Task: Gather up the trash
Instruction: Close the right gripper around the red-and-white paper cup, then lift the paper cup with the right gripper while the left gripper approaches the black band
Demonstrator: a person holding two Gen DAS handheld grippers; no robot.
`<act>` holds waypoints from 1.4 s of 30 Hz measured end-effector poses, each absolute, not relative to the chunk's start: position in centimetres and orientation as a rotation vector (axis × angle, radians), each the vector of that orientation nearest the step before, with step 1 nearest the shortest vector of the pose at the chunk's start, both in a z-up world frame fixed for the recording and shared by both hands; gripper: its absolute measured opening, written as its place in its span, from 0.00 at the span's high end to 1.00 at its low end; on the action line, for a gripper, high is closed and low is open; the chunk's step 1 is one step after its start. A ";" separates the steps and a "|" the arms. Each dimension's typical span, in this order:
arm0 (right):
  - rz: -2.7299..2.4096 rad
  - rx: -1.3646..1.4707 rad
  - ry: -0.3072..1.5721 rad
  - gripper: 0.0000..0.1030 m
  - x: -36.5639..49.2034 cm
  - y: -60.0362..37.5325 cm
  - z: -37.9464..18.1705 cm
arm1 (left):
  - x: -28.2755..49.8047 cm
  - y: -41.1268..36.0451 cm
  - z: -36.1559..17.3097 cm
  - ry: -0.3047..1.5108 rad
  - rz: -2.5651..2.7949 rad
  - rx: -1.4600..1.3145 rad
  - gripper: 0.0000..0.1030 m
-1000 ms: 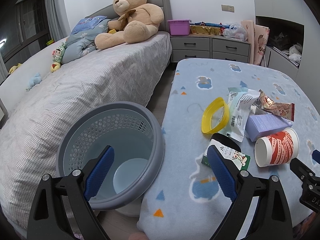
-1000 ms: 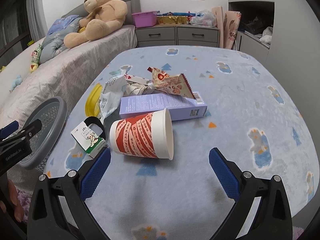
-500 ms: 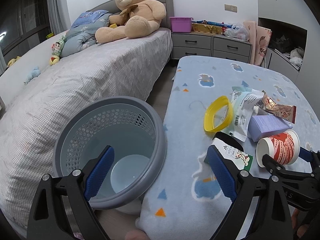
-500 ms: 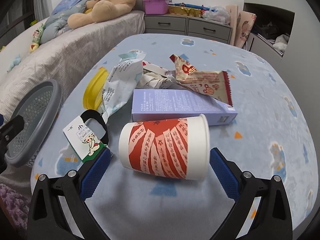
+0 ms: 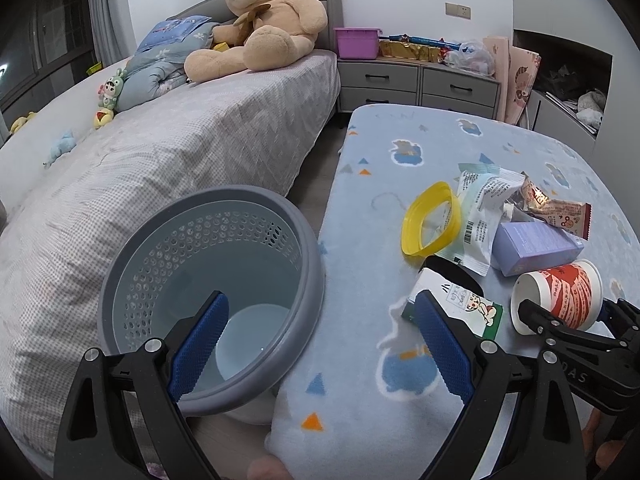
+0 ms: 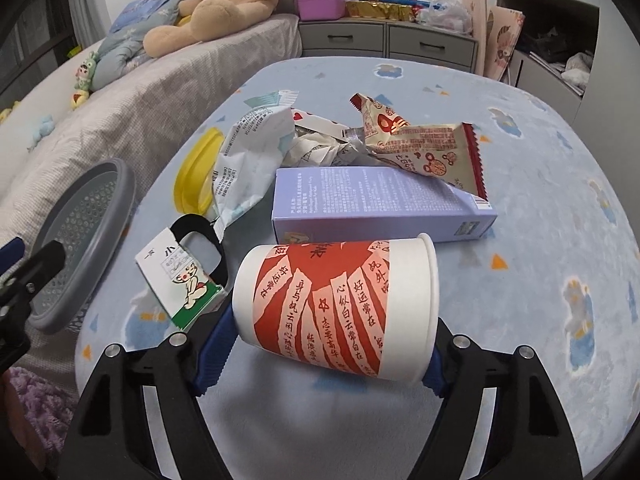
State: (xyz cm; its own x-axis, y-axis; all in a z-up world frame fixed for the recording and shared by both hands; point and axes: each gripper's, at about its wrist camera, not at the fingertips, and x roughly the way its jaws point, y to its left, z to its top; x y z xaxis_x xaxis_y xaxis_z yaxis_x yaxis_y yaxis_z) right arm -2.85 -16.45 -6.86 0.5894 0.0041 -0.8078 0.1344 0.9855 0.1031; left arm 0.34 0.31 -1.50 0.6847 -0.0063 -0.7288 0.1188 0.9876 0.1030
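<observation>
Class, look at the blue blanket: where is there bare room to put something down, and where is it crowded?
Bare blanket lies right of the purple box and snack wrapper, and beyond the litter toward the dresser. It is crowded on the basket side: paper cup between the right gripper fingers, carton, yellow ring.

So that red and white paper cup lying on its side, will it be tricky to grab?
Probably a little. The paper cup lies on its side on the blue blanket, so a nudge could roll it. It looks empty, so likely light, and its thin wall may crumple if the right gripper, whose fingers flank it, squeezes hard.
</observation>
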 end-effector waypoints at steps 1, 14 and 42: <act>-0.073 0.167 0.936 0.28 -3.2 -16.7 -6.7 | 0.3 0.0 -1.6 0.814 -0.069 0.153 0.13; -0.101 0.278 0.865 0.28 -7.1 -21.9 -3.6 | -1.0 -6.4 -3.9 0.869 -0.116 0.141 0.13; -0.069 0.366 0.821 0.28 -9.1 -25.6 -1.9 | 0.3 -5.1 -7.1 1.012 0.027 0.159 0.13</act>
